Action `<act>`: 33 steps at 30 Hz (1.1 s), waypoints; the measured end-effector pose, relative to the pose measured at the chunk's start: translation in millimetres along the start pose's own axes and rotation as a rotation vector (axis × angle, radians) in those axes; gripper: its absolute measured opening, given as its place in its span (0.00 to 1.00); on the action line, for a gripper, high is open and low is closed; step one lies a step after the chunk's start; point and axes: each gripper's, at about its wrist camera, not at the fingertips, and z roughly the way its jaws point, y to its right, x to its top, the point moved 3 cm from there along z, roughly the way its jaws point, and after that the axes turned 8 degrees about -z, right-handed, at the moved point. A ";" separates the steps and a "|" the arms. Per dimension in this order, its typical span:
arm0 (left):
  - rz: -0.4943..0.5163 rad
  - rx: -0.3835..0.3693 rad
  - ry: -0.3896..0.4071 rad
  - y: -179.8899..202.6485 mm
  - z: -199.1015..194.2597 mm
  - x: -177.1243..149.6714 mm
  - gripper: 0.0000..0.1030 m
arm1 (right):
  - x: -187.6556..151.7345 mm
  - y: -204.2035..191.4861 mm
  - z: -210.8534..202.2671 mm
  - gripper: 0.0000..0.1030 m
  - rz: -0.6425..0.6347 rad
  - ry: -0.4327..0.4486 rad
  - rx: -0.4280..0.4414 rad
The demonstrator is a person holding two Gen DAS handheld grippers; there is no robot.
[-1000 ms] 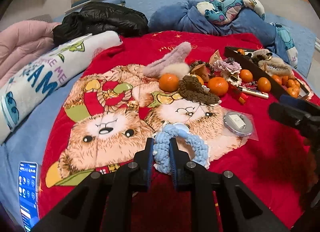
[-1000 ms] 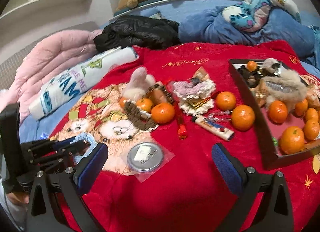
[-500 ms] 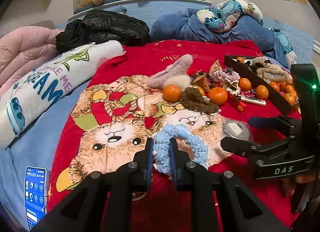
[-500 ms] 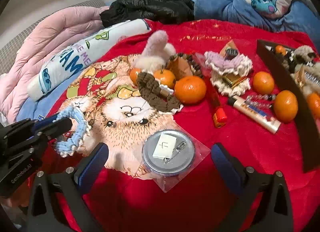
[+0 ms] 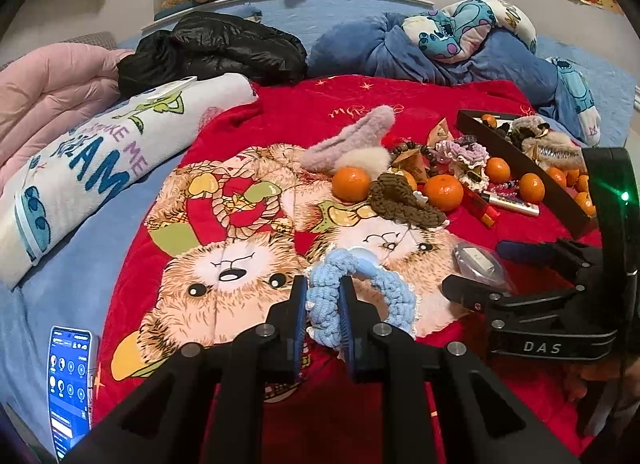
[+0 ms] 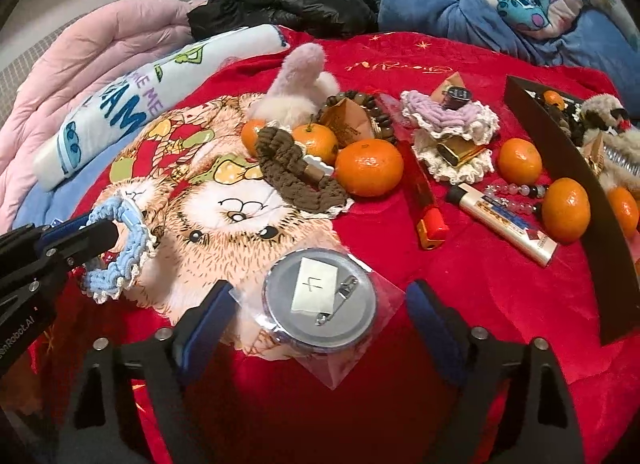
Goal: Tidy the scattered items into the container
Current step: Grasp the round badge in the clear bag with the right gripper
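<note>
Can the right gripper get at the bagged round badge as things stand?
Probably yes. The right gripper already straddles the badge, its jaws just closing, pads not yet pressing; nothing lies over it, and the left gripper holds the blue scrunchie aside.

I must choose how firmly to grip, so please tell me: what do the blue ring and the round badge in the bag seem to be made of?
Blue ring: soft crocheted yarn, matte, with visible loops and a cream edging.
Round badge: probably metal, with a grey glossy back and a safety pin, inside a clear plastic bag that shines and wrinkles.

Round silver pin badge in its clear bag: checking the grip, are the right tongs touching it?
Apart. The right wrist view shows red blanket between both pads of the right tongs and the badge.
</note>
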 end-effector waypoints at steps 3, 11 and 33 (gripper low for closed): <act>0.006 -0.007 0.010 4.7 -2.1 3.2 0.16 | -0.2 -0.3 -2.8 0.77 0.002 0.012 0.009; 0.019 -0.003 0.034 10.4 -6.6 7.1 0.16 | 1.0 -0.5 -8.5 0.68 -0.005 0.026 0.021; 0.023 0.005 0.041 6.1 -9.2 6.1 0.16 | -0.1 9.7 -38.0 0.77 -0.051 0.101 -0.108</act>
